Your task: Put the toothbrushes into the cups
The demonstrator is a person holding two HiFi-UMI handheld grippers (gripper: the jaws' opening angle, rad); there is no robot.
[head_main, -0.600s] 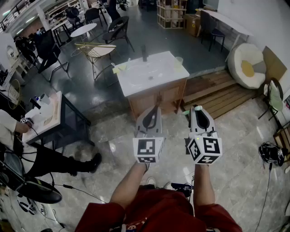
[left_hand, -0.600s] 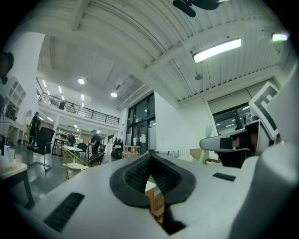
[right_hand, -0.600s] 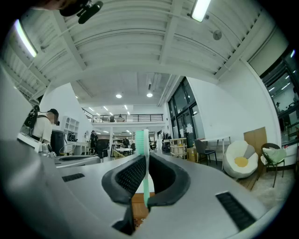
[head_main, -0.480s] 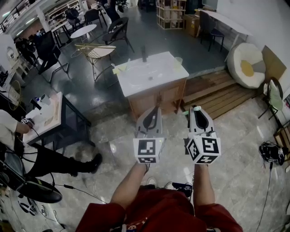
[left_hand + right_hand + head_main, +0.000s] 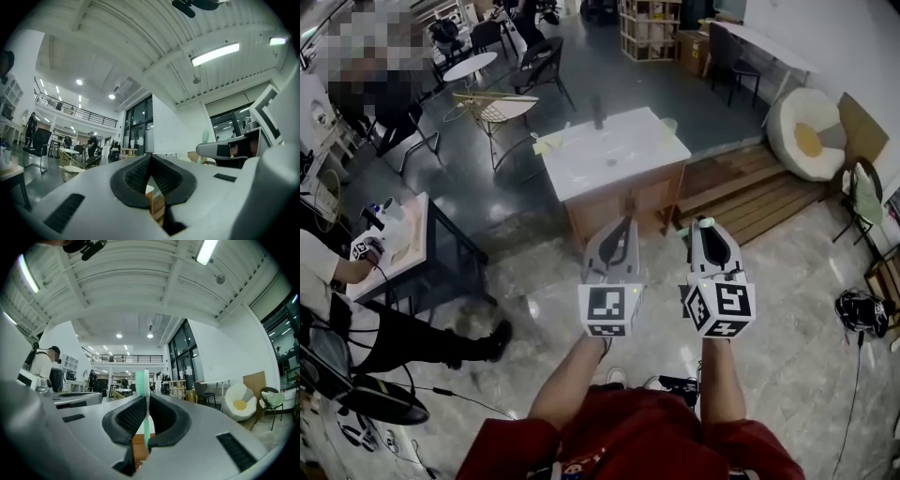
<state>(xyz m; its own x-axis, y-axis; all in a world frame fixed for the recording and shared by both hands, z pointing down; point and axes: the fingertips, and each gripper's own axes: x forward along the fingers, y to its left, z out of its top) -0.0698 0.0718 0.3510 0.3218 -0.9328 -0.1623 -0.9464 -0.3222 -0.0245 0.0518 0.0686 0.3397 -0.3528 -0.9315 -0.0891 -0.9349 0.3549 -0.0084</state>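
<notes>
A big open hall with a glossy floor (image 5: 525, 272) lies ahead, and a white-topped wooden desk (image 5: 609, 155) stands far from the person, well apart from both claws. At its far right corner sits what looks like a pale cup (image 5: 668, 125).

The right claw (image 5: 706, 228) is closed on 1 green toothbrush (image 5: 142, 382). It pinches the handle below the head, so the bristle end stands upright above the pads. The left claw (image 5: 150, 158) has its jaws together at the tips, with nothing between them.

The toothbrush is probably light, thin and stiff, with a smooth plastic handle that could twist or slide in the pads. A hold on the handle leaves the lower end free to go into a cup, which may tip easily if nudged.
</notes>
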